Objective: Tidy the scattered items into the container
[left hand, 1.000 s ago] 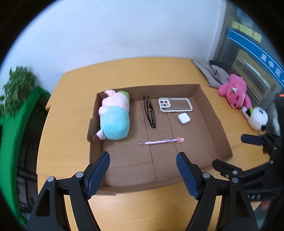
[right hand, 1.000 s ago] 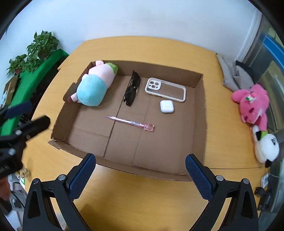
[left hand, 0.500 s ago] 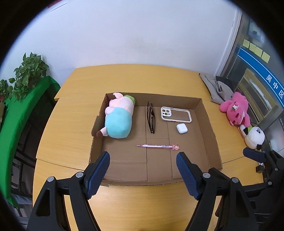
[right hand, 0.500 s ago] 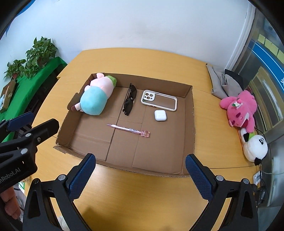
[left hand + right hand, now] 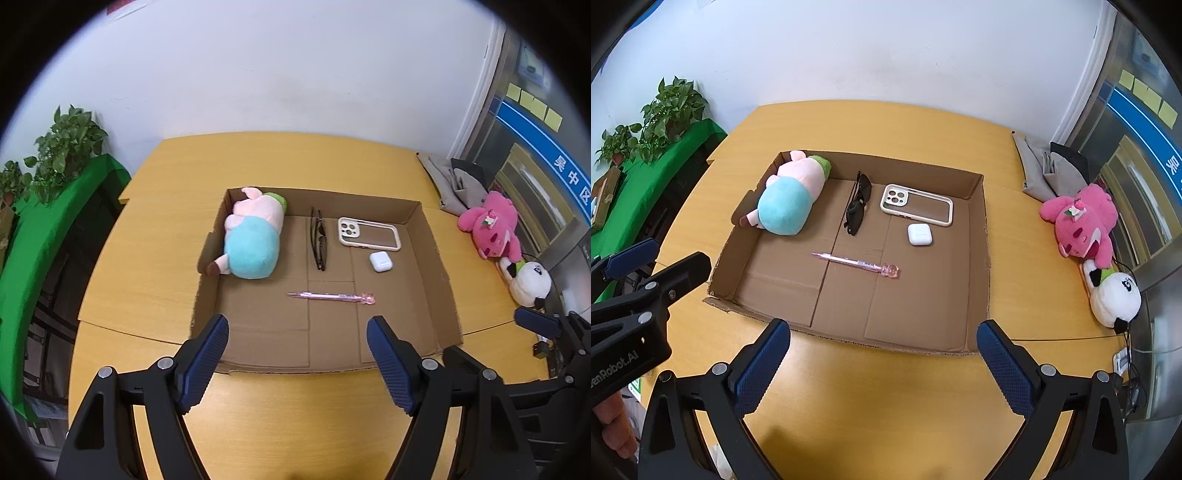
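Note:
A shallow cardboard box (image 5: 432,254) (image 5: 979,258) lies on the wooden table. Inside it lie a pink and teal plush (image 5: 255,240) (image 5: 790,203), dark sunglasses (image 5: 319,240) (image 5: 857,208), a white phone case (image 5: 367,234) (image 5: 916,205), a white earbud case (image 5: 380,261) (image 5: 919,234) and a pink pen (image 5: 332,296) (image 5: 857,264). My left gripper (image 5: 297,341) is open and empty, above the box's near edge. My right gripper (image 5: 882,345) is open and empty, also at the near edge.
A pink plush (image 5: 491,229) (image 5: 1082,221) and a panda plush (image 5: 528,284) (image 5: 1113,295) lie at the table's right edge. Grey cloth (image 5: 452,184) (image 5: 1045,170) lies behind them. Plants on a green surface (image 5: 55,155) (image 5: 661,114) stand left.
Both grippers have drawn back and risen from the box, so it looks smaller and more of the wall shows. The items in the box have not moved.

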`<control>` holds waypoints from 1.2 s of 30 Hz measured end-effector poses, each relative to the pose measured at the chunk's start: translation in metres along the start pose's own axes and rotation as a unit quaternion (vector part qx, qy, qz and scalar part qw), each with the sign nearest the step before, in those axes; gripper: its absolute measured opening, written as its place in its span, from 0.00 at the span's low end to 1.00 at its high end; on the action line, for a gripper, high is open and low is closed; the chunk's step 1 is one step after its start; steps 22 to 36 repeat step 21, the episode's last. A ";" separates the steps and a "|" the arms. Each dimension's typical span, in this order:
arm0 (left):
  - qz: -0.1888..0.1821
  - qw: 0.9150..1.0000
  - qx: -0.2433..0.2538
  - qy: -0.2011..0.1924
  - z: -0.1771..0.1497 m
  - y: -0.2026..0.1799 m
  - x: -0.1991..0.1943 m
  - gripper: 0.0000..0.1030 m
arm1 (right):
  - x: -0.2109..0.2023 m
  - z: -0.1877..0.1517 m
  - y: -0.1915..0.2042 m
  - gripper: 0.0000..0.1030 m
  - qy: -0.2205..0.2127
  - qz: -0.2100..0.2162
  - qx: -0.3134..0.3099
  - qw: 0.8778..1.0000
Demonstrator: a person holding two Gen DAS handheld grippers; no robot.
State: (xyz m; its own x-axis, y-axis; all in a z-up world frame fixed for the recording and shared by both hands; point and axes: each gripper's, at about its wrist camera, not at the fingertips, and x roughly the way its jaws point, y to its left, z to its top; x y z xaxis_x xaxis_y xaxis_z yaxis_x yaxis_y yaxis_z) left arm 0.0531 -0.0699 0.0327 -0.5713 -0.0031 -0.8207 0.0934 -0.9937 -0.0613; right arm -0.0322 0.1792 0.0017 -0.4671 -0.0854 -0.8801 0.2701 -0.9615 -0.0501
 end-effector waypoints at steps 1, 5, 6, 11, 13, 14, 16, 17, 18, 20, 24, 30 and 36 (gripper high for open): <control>-0.001 1.000 -0.001 0.001 -0.001 0.000 -0.001 0.75 | -0.001 -0.001 0.001 0.99 0.000 0.000 0.000 1.000; -0.005 1.000 -0.003 0.001 -0.003 0.001 -0.004 0.75 | -0.003 -0.003 0.001 0.99 -0.002 0.000 0.000 1.000; -0.004 1.000 -0.003 0.001 -0.004 0.001 -0.005 0.75 | -0.004 -0.003 0.002 0.99 -0.003 0.000 -0.001 1.000; -0.012 1.000 -0.008 0.003 -0.004 0.002 -0.007 0.75 | -0.005 -0.004 0.003 0.99 -0.004 0.001 0.000 1.000; -0.010 1.000 -0.008 0.004 -0.005 0.002 -0.007 0.75 | -0.006 -0.004 0.002 0.99 -0.004 0.001 0.001 1.000; -0.010 1.000 -0.007 0.004 -0.005 0.002 -0.007 0.75 | -0.006 -0.004 0.001 0.99 -0.005 0.000 0.001 1.000; -0.015 1.000 -0.008 0.002 -0.005 0.002 -0.008 0.76 | -0.006 -0.004 0.000 0.99 -0.005 0.001 0.002 1.000; -0.016 1.000 -0.010 0.003 -0.005 0.002 -0.008 0.78 | -0.006 -0.004 0.000 0.99 -0.006 0.000 0.003 1.000; -0.017 1.000 -0.011 0.008 -0.005 0.002 -0.007 0.78 | -0.006 -0.004 -0.001 0.99 -0.006 0.000 0.003 1.000; -0.017 1.000 -0.013 0.015 -0.005 0.002 -0.005 0.78 | -0.006 -0.004 -0.002 0.99 -0.005 -0.001 0.003 1.000; -0.013 1.000 -0.011 0.015 -0.005 0.001 -0.004 0.78 | -0.005 -0.004 -0.002 0.99 -0.004 -0.001 0.004 1.000; -0.013 1.000 -0.011 0.015 -0.005 0.001 -0.004 0.78 | -0.005 -0.004 -0.002 0.99 -0.004 -0.001 0.004 1.000; -0.013 1.000 -0.011 0.015 -0.005 0.001 -0.004 0.78 | -0.005 -0.004 -0.002 0.99 -0.004 -0.001 0.004 1.000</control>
